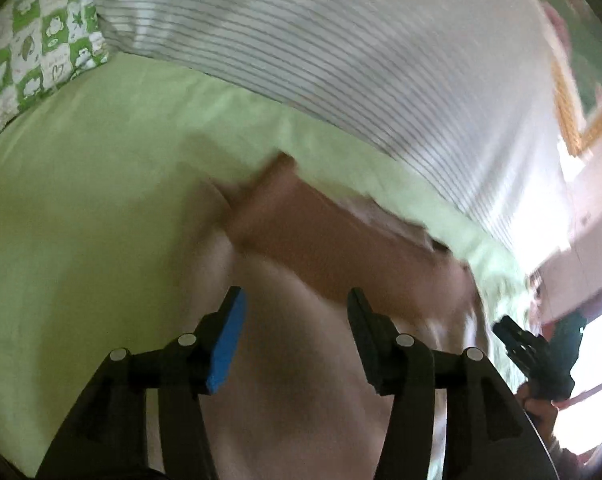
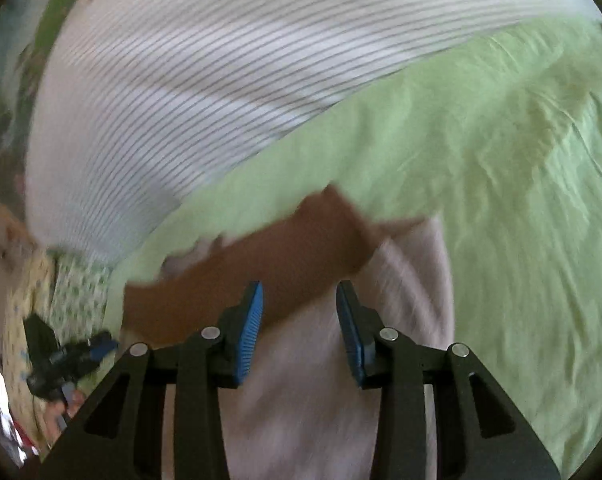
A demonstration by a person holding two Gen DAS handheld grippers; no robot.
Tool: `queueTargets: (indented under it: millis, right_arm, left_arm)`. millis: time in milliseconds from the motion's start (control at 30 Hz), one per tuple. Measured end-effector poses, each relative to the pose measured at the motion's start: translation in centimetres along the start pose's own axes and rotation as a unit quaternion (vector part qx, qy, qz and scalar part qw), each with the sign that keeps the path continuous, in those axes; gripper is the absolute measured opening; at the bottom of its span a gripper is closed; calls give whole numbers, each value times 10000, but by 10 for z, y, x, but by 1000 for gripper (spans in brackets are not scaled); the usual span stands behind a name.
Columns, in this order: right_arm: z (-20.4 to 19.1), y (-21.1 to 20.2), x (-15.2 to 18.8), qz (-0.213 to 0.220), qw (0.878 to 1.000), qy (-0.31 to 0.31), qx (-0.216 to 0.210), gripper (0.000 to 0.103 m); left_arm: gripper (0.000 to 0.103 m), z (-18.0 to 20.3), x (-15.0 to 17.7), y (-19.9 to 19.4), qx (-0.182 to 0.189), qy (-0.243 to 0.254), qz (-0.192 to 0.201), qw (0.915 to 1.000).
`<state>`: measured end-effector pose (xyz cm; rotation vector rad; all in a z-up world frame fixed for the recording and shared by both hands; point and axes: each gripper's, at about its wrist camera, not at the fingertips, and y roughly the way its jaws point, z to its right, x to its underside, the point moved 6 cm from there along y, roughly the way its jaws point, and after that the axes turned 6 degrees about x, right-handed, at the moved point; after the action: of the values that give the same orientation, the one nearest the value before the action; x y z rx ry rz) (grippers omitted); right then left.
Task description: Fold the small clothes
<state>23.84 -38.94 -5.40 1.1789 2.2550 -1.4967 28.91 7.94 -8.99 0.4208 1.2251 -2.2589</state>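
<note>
Left wrist view shows the left gripper [image 1: 297, 340] with its jaws standing apart and nothing between them, above a pale pink garment [image 1: 309, 400] with a brown band [image 1: 321, 240] lying on the light green sheet [image 1: 81, 220]. Right wrist view shows the right gripper [image 2: 299, 332], jaws parted more narrowly and likewise empty, over the same garment. A striped white cloth [image 2: 161, 100] lies beyond it. Both pictures are blurred.
</note>
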Motion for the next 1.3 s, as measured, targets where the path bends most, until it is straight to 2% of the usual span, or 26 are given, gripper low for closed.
queueTargets:
  millis: [100, 200, 233, 300, 333, 367, 400, 467, 500, 700, 867, 933, 1133, 1300]
  right_arm:
    - [-10, -15, 31, -187, 9993, -319, 14, 40]
    - [24, -14, 56, -443, 9969, -124, 638, 42]
    - [42, -14, 61, -465, 9952, 97, 858, 41]
    - [68, -20, 64, -346, 9924, 460, 1085, 41]
    - [81, -25, 64, -310, 9877, 605, 1408, 42]
    - [89, -28, 64, -281, 9850, 737, 1536, 42]
    - [94, -34, 63, -236, 9848, 950, 1437, 42]
    - [94, -46, 61, -138, 9854, 1234, 1163, 42]
    - [92, -52, 59, -88, 9864, 1209, 1111, 42]
    - [44, -66, 65, 12, 9940, 722, 824, 43]
    - [0, -71, 86, -117, 9980, 165, 598, 49]
    - [-16, -65, 94, -203, 9984, -33, 522, 49]
    - [-48, -51, 114, -506, 9976, -363, 319, 49]
    - [-89, -24, 112, -686, 9942, -825, 81, 49]
  left_arm:
    - [57, 6, 32, -9, -120, 167, -133, 9997]
    - [57, -22, 46, -4, -569, -54, -233, 9981]
    - [55, -34, 48, -3, -581, -241, -268, 9977]
    - [45, -50, 46, -4, -356, -580, -243, 9974]
    - [41, -54, 45, -8, -336, -673, -242, 9969]
    - [42, -55, 43, -12, -356, -715, -223, 9966]
    - [44, -57, 42, -19, -479, -740, -162, 9960]
    - [67, -61, 40, -37, -869, -808, 24, 9929]
    - [68, -63, 41, -45, -938, -856, 127, 9918]
    - [69, -60, 67, -80, -827, -1086, 178, 9905]
    - [73, -47, 99, -94, -783, -1230, 15, 9893]
    - [76, -43, 111, -95, -751, -1311, -55, 9885]
    - [77, -48, 141, -91, -726, -1722, -276, 9820]
    - [77, -56, 150, -77, -747, -2095, -354, 9743]
